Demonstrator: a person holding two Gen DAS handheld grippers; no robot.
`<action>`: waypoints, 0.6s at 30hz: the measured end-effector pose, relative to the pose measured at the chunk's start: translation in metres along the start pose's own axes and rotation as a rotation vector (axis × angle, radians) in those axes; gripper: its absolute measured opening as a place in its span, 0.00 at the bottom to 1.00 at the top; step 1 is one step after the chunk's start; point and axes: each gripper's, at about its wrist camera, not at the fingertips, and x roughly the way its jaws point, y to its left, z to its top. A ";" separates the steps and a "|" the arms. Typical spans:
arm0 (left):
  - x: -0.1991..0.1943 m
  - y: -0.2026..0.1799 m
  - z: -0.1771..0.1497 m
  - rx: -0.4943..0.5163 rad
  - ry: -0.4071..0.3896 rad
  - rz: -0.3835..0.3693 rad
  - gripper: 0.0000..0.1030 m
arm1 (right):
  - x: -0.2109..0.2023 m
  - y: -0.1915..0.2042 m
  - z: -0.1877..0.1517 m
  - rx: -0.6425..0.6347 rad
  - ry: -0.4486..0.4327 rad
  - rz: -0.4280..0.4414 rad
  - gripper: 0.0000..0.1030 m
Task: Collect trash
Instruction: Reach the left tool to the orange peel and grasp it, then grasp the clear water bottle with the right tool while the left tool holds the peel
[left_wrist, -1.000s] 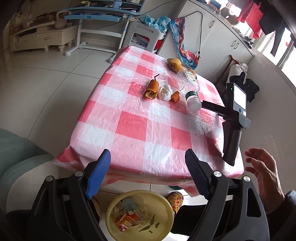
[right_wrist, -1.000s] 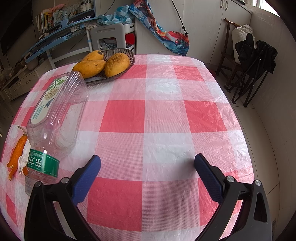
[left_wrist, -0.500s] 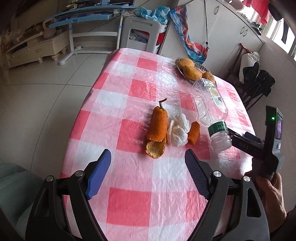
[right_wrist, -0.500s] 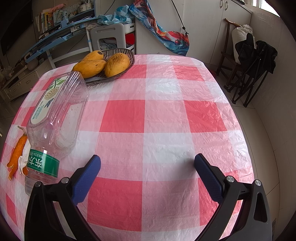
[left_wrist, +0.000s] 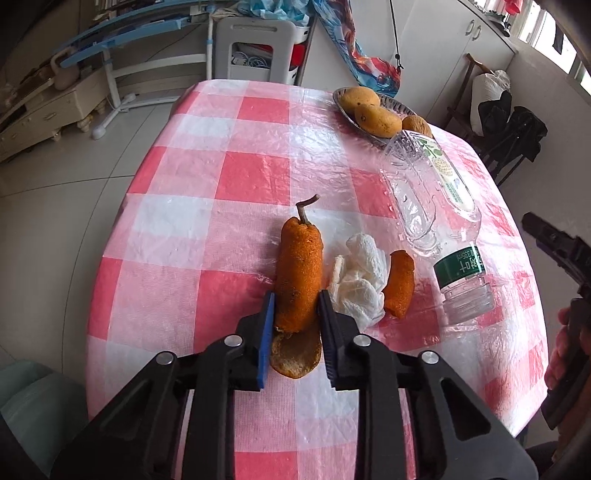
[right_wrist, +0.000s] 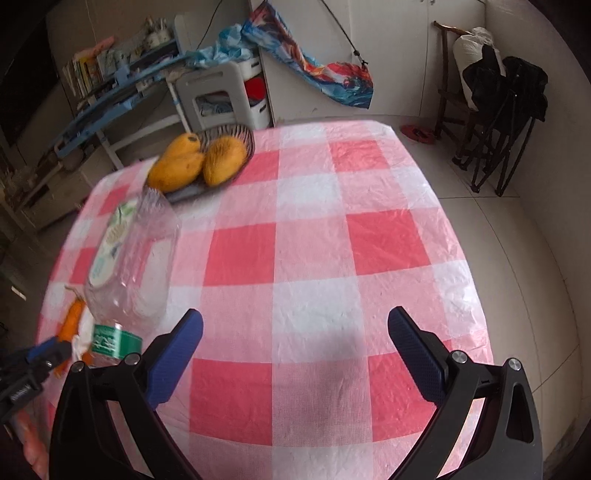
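Note:
A long curled orange peel (left_wrist: 299, 258) with a stem lies on the pink-and-white checked table (left_wrist: 251, 177). My left gripper (left_wrist: 295, 301) is closing around its near end, and both blue pads touch its sides. A flat peel piece (left_wrist: 295, 356) lies under the jaws. To the right are a crumpled white tissue (left_wrist: 360, 284), a small peel (left_wrist: 399, 286) and an empty clear bottle (left_wrist: 436, 206) lying on its side. My right gripper (right_wrist: 295, 326) hangs open above bare tablecloth, with the bottle (right_wrist: 129, 266) to its left.
A dark bowl (left_wrist: 404, 108) of mangoes stands at the table's far right. Beyond the table are a white stool (left_wrist: 258, 48), blue shelving and a folded black chair (right_wrist: 502, 110). A hand (left_wrist: 569, 343) holds the right gripper at the table's right edge.
My left gripper moved forward and down over the table to the long peel, and its jaws went from wide apart to narrow around it. The right gripper rose and tilted slightly.

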 end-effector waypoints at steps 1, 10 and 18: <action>-0.002 0.000 0.000 -0.003 -0.004 -0.001 0.19 | -0.010 0.000 0.003 0.011 -0.039 0.021 0.93; -0.050 0.011 -0.005 -0.046 -0.064 -0.008 0.18 | -0.049 0.066 0.000 -0.155 -0.162 0.206 0.93; -0.098 0.020 -0.028 -0.064 -0.119 -0.021 0.18 | -0.020 0.083 -0.004 -0.156 -0.071 0.204 0.93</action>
